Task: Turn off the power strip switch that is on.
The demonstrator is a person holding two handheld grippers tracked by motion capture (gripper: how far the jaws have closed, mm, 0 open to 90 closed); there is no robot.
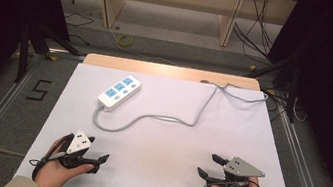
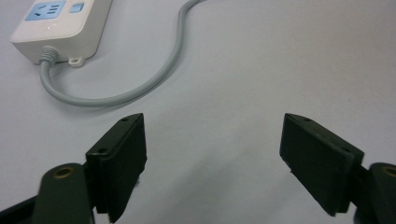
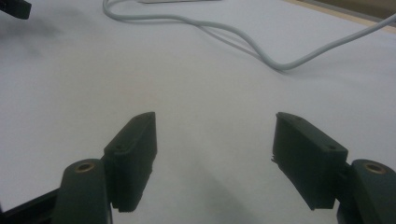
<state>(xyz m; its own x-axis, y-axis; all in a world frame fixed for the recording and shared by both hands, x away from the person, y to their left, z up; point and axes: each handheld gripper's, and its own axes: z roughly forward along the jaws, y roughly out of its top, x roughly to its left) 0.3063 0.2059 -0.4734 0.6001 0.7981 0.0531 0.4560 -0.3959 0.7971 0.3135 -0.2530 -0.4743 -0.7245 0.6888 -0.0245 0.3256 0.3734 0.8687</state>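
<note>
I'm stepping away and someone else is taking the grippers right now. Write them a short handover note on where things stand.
Left gripper: open, holding nothing, low over the near left of the white table.
Right gripper: open, holding nothing, at the near right.
Power strip: lies flat at the far left of the table, untouched, nearer the left gripper. Its grey cable loops toward the middle and runs off the far right edge.
Done: nothing visible so far.
Left: probably reach for the strip or cable; neither gripper touches either.
</note>
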